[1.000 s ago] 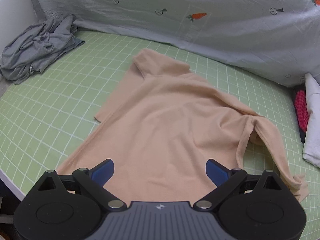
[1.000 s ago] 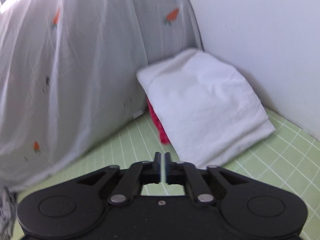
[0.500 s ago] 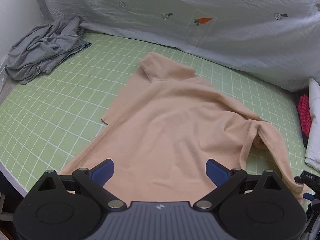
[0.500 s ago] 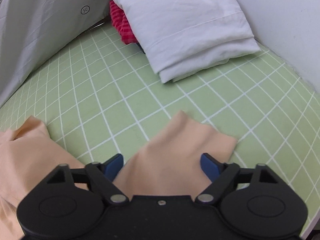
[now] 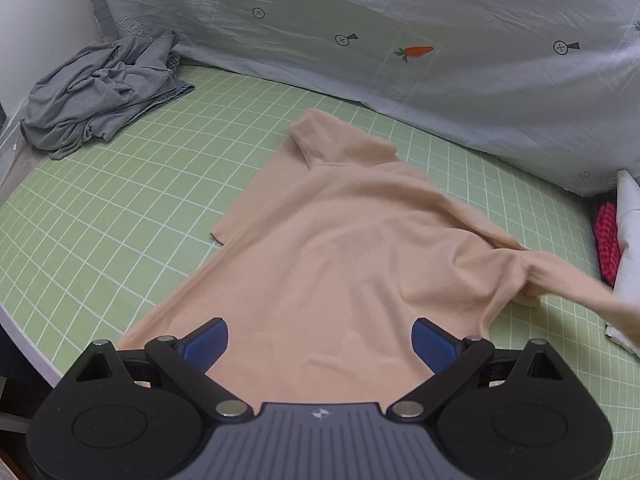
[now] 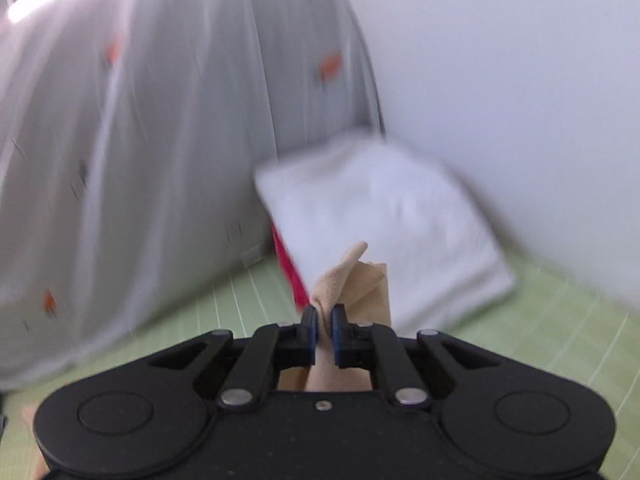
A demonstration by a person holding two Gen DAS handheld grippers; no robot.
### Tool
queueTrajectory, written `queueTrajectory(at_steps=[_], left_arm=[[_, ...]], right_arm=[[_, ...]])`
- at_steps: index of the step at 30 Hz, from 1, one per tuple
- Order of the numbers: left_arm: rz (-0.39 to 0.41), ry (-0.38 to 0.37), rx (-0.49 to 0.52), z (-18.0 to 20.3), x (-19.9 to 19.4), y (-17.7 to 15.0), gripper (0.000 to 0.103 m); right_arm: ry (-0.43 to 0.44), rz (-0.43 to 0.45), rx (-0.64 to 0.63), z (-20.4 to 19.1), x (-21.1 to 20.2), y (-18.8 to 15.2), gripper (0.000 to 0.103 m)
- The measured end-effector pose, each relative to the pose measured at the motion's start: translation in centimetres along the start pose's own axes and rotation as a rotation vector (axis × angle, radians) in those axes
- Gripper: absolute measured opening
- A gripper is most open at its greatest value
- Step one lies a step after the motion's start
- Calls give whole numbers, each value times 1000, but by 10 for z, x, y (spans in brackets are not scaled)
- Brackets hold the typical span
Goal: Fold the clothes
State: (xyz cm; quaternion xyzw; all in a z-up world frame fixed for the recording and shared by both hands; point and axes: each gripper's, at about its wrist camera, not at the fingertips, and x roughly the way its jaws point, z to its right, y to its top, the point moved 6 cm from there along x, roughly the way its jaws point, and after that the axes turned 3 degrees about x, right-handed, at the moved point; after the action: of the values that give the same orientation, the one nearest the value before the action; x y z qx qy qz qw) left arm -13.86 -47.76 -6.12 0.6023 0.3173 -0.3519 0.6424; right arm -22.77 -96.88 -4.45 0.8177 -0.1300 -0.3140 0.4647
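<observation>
Peach long-sleeved knit shirt (image 5: 340,248) lies spread on green gridded mat (image 5: 100,220), long axis running away from left gripper (image 5: 320,340), jaws spread above its hem. Right gripper (image 6: 324,322), jaws having just closed, pinches the sleeve end (image 6: 348,276), lifted off to the shirt's right; likely folds inward across the body.

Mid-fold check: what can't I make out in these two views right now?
- Shirt hem: left view, hidden behind the open left gripper.
- Sleeve end: cut off at the right edge.
- Red cloth: right view, blurred, under the white stack.
</observation>
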Motion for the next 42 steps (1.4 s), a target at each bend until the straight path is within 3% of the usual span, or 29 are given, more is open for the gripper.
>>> queueTrajectory(at_steps=[2, 3, 4, 5, 8, 9, 10, 11, 16, 20, 24, 33, 42], left_arm=[[-5, 8, -13, -6, -3, -5, 98], [-10, 11, -22, -8, -3, -7, 98], [-17, 12, -30, -10, -4, -10, 98], [-24, 12, -32, -12, -4, -12, 98], [-43, 8, -18, -12, -5, -20, 98], [-47, 6, -10, -11, -5, -22, 98], [-52, 3, -1, -10, -5, -24, 98], [-57, 1, 8, -8, -5, -26, 98], [-75, -20, 69, 1, -6, -36, 98], [-69, -25, 94, 1, -9, -39, 98], [-62, -18, 86, -6, -12, -39, 98], [-63, 20, 35, -40, -10, -25, 98], [-35, -14, 29, -50, 25, 41, 98]], right_arm=[[-11, 52, -4, 9, -18, 3, 9], [-38, 35, -6, 19, -18, -6, 9], [-89, -3, -13, 31, -15, -22, 13], [-142, -64, -13, 45, -10, -40, 22], [-238, -291, 176, 89, -1, -97, 30], [-249, -314, 242, 96, -5, -108, 35], [-260, -323, 273, 100, -8, -114, 48], [-265, -321, 283, 100, -10, -117, 56], [-222, -354, 390, 96, -2, -122, 73], [-200, -382, 547, 97, 7, -129, 76], [-178, -356, 583, 87, 3, -125, 77], [-188, -330, 442, 42, -25, -123, 78], [-174, -269, 131, -48, -1, -107, 84]])
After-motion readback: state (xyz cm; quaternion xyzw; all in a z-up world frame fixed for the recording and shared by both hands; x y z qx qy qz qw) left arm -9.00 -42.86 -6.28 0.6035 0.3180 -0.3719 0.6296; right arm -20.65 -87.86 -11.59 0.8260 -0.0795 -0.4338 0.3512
